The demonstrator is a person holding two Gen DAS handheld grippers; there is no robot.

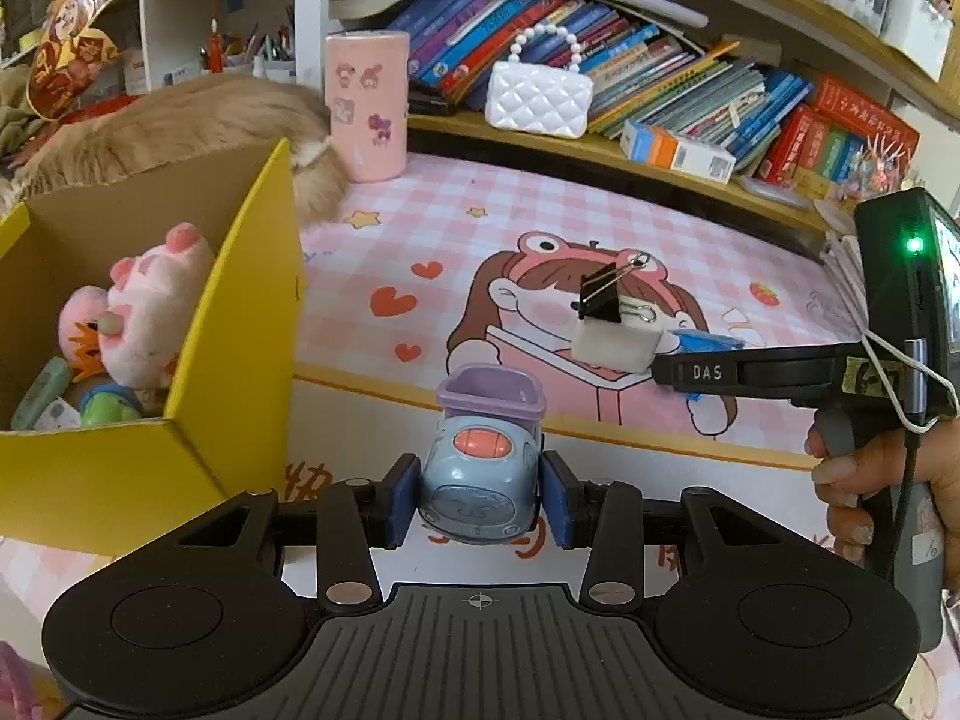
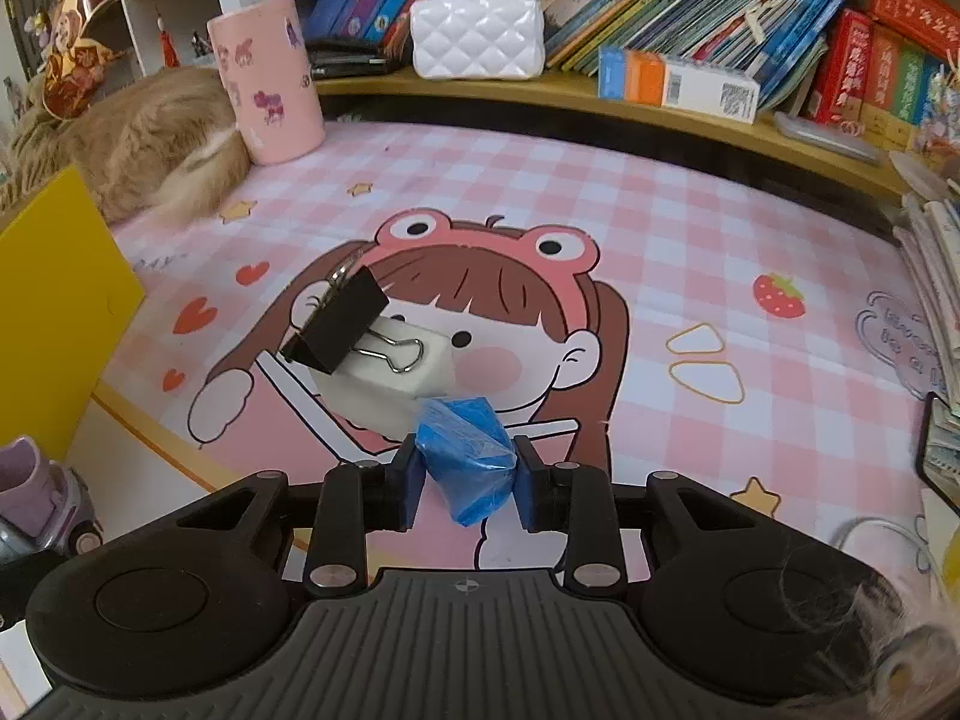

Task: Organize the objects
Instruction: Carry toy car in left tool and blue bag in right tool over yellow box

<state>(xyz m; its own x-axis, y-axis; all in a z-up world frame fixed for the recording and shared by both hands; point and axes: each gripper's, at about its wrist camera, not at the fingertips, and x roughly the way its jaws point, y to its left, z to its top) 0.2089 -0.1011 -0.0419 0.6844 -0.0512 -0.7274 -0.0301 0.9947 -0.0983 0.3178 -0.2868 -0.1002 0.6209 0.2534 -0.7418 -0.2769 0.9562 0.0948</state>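
Note:
My left gripper [image 1: 480,495] is shut on a grey-blue toy car [image 1: 480,474] with a purple bucket and an orange button, held above the pink mat beside the yellow cardboard box [image 1: 234,360]. My right gripper [image 2: 465,474] is shut on a blue plastic-wrapped piece [image 2: 468,456] joined to a white block [image 2: 390,384] with a black binder clip [image 2: 339,321] on it. The same bundle [image 1: 612,342] shows in the left wrist view, held in the air to the right of the box. The toy car [image 2: 42,498] shows at the right wrist view's left edge.
The box holds a pink plush [image 1: 150,312] and other toys. A cat [image 1: 180,126] lies behind it. A pink sticker-covered cylinder [image 1: 367,105] stands on the pink checked mat [image 2: 690,240]. A shelf with books and a white quilted purse [image 1: 537,96] runs along the back.

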